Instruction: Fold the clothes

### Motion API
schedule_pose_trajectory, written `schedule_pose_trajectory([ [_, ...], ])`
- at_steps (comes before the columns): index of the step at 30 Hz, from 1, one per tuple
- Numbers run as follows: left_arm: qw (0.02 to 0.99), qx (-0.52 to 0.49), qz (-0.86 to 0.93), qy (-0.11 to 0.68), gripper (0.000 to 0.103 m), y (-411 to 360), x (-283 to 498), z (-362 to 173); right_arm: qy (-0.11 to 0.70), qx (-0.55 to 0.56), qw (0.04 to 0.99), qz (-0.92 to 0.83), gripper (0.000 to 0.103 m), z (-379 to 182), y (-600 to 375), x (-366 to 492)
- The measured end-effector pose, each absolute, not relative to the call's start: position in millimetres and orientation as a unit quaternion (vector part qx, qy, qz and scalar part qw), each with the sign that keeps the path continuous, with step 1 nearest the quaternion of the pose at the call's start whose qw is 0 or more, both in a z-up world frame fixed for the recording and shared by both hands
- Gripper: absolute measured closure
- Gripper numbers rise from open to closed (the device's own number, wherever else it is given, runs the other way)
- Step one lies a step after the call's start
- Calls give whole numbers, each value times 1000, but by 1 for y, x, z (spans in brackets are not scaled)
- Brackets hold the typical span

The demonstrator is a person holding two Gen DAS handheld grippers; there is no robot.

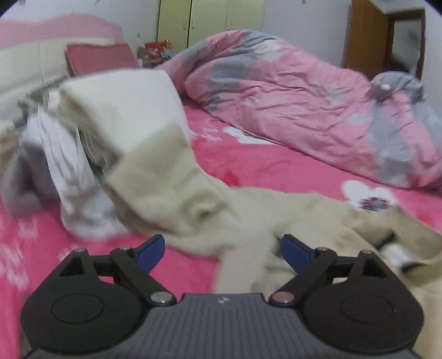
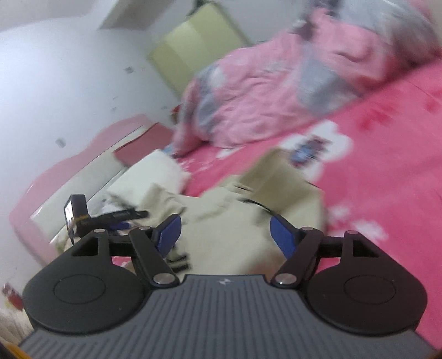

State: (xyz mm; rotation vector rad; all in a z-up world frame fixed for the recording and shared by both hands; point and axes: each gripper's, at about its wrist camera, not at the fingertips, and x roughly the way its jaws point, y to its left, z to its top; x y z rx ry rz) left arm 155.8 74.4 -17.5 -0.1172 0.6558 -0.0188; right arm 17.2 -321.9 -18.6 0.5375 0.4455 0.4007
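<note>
A cream and beige garment [image 1: 210,204] lies crumpled on the pink bed sheet [image 1: 276,165], one part raised at the left. My left gripper [image 1: 222,250] is open just above its near edge, blue pads apart, nothing between them. In the right wrist view the same beige garment [image 2: 248,221] lies spread below my right gripper [image 2: 225,234], which is open and tilted, holding nothing. The left gripper [image 2: 116,218] shows at the left there, over the cloth.
A pink and grey quilt [image 1: 304,105] is heaped at the back right of the bed. White and grey clothes [image 1: 63,171] lie in a pile at the left. A pink headboard [image 2: 69,171] and a pink pillow [image 1: 102,58] stand behind; green wardrobe doors [image 1: 210,19] beyond.
</note>
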Motion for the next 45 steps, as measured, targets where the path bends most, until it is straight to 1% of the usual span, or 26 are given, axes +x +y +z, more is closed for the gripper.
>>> schedule_pose_trajectory([
  [2,943,-69,-12,325,11,70,144,-29,229,234,921,212,30,-7,-297,40],
  [6,933,-99,-10,347,11,71,133,-57,284,177,914,230,27,-3,-239,106],
  [11,917,-138,-13,374,12,76,124,-90,374,126,894,211,26,-27,-179,190],
  [19,929,-107,-22,353,10,71,116,-98,406,7,888,214,26,-62,-94,263],
  [20,931,-103,-22,350,10,70,115,-98,410,-11,888,207,28,-68,-88,269],
  [21,932,-101,-22,349,10,70,114,-98,414,-31,889,193,32,-76,-82,275],
  [22,932,-101,-23,348,10,70,114,-98,415,-41,891,180,44,-82,-81,277],
  [23,932,-100,-23,346,10,70,114,-98,410,-27,894,179,47,-84,-86,276],
  [24,933,-100,-22,345,10,70,114,-98,405,-14,897,178,56,-85,-91,275],
  [25,933,-100,-21,345,10,70,113,-99,400,-1,899,177,75,-86,-96,274],
  [26,934,-99,-21,344,10,69,113,-99,394,13,902,176,81,-84,-102,271],
  [28,934,-98,-19,342,10,69,113,-100,368,45,912,175,86,-73,-117,260],
  [31,934,-96,-17,342,10,68,113,-99,326,80,925,176,89,-50,-144,236],
  [37,933,-92,-11,347,10,66,113,-97,224,167,946,166,90,6,-229,163],
  [41,930,-95,-3,356,10,65,112,-93,154,226,956,110,90,35,-303,109],
  [45,925,-112,-4,363,11,69,107,-88,90,256,962,10,92,50,-380,50],
])
